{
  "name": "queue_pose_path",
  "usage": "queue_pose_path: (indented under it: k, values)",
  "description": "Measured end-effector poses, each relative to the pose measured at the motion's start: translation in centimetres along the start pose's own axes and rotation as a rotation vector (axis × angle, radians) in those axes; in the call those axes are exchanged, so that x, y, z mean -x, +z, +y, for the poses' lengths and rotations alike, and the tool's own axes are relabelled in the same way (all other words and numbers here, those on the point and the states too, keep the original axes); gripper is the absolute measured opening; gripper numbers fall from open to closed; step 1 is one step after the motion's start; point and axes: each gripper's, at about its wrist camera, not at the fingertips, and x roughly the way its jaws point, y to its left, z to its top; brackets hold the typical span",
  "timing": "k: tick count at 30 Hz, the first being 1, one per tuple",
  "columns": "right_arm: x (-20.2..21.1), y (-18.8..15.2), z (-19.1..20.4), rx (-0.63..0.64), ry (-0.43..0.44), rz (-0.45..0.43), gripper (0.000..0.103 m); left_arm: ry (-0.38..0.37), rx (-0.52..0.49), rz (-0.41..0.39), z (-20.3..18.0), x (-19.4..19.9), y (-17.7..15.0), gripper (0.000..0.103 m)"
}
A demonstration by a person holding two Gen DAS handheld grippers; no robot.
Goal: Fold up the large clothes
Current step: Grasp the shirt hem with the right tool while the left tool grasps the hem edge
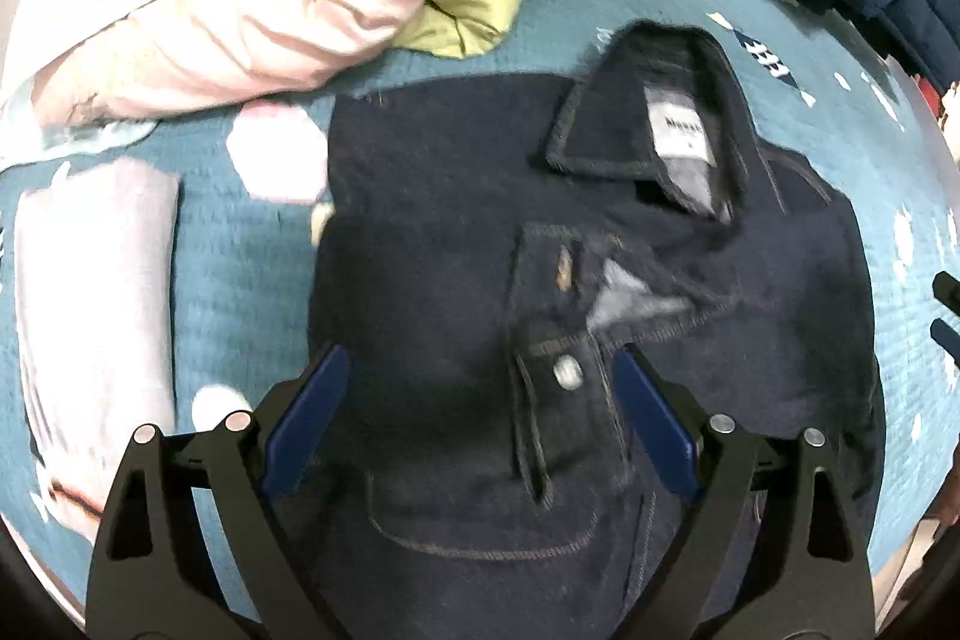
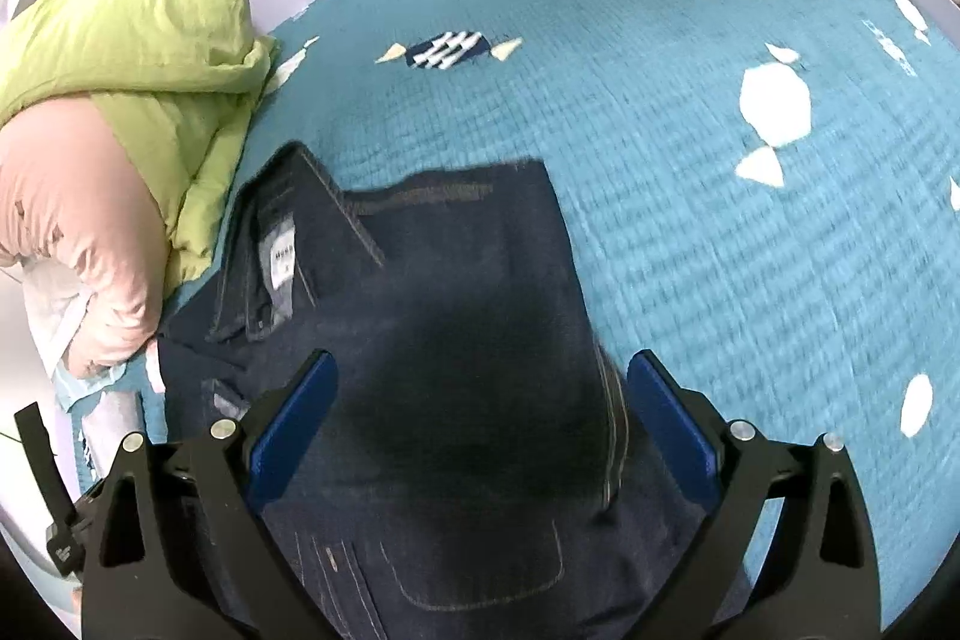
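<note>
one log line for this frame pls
left gripper: open, empty | right gripper: open, empty | denim jacket: folded on teal quilt

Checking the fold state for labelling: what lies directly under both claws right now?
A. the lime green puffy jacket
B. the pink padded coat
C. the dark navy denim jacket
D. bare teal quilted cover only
C: the dark navy denim jacket lies flat on the teal quilted cover, below the open left claw and the open right claw, with nothing between either's pads.

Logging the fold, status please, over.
Left claw open, right claw open, both empty. Dark navy denim jacket lies folded on teal quilt. Nothing blocking.
</note>
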Motion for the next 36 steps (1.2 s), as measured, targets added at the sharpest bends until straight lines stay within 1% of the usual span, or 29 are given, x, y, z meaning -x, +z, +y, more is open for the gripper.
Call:
queue_pose_path:
  k: [4, 6, 8, 12, 15, 17, 20, 21, 22, 24, 27, 29, 30, 31, 32, 34, 35, 36]
  values:
    - [-1.4, 3.7, 0.0, 0.030, 0.004, 0.051, 0.094, 0.000, 0.038, 0.025, 2.1, -0.9, 2.9, 0.090]
    - [-2.6, 5.6, -0.1, 0.046, 0.006, 0.085, 0.094, 0.031, 0.051, 0.035, 3.3, -1.4, 4.7, 0.090]
    - [-3.9, 7.1, -0.1, 0.058, -0.020, 0.118, 0.094, 0.027, 0.059, 0.028, 4.2, -1.6, 6.0, 0.090]
    - [-6.5, 9.2, -0.5, 0.063, -0.024, 0.177, 0.093, 0.037, 0.091, 0.032, 5.9, -2.6, 8.4, 0.090]
    - [-9.1, 10.1, -1.0, 0.047, -0.037, 0.241, 0.093, 0.035, 0.113, 0.067, 7.1, -4.1, 9.7, 0.090]
    - [-10.6, 10.5, -1.1, 0.054, -0.037, 0.283, 0.087, 0.018, 0.119, 0.096, 7.7, -5.2, 10.3, 0.090]
    - [-12.7, 10.8, -0.9, 0.078, -0.057, 0.338, 0.073, 0.023, 0.126, 0.138, 8.3, -7.0, 10.9, 0.090]
    - [-13.3, 10.8, -0.9, 0.082, -0.061, 0.356, 0.066, 0.019, 0.129, 0.153, 8.5, -7.6, 11.1, 0.090]
    - [-14.0, 10.9, -0.9, 0.089, -0.057, 0.376, 0.062, 0.016, 0.131, 0.165, 8.6, -8.2, 11.3, 0.090]
    - [-15.1, 11.0, -0.8, 0.106, -0.076, 0.404, 0.059, 0.025, 0.131, 0.178, 8.8, -9.2, 11.8, 0.090]
    - [-15.9, 11.1, -0.3, 0.137, -0.099, 0.412, 0.059, 0.028, 0.127, 0.201, 8.9, -10.7, 12.3, 0.090]
    - [-16.0, 11.3, -0.1, 0.148, -0.097, 0.422, 0.058, 0.023, 0.133, 0.186, 8.8, -11.0, 12.6, 0.090]
    - [-16.1, 11.3, 0.0, 0.146, -0.098, 0.426, 0.056, 0.017, 0.130, 0.173, 8.7, -11.0, 12.8, 0.090]
    - [-16.1, 11.3, -0.1, 0.144, -0.109, 0.431, 0.051, 0.014, 0.126, 0.170, 8.6, -11.0, 12.8, 0.088]
    - [-16.1, 11.4, -0.1, 0.152, -0.134, 0.433, 0.046, 0.008, 0.123, 0.170, 8.5, -11.0, 12.8, 0.084]
    - [-15.9, 11.6, -0.2, 0.150, -0.145, 0.442, 0.030, 0.002, 0.116, 0.164, 8.4, -10.7, 12.8, 0.076]
    - [-15.8, 11.8, -0.4, 0.151, -0.150, 0.450, 0.025, 0.003, 0.110, 0.161, 8.4, -10.6, 12.8, 0.074]
    - [-15.7, 12.1, -0.7, 0.144, -0.135, 0.460, 0.022, 0.001, 0.093, 0.155, 8.3, -10.4, 12.8, 0.069]
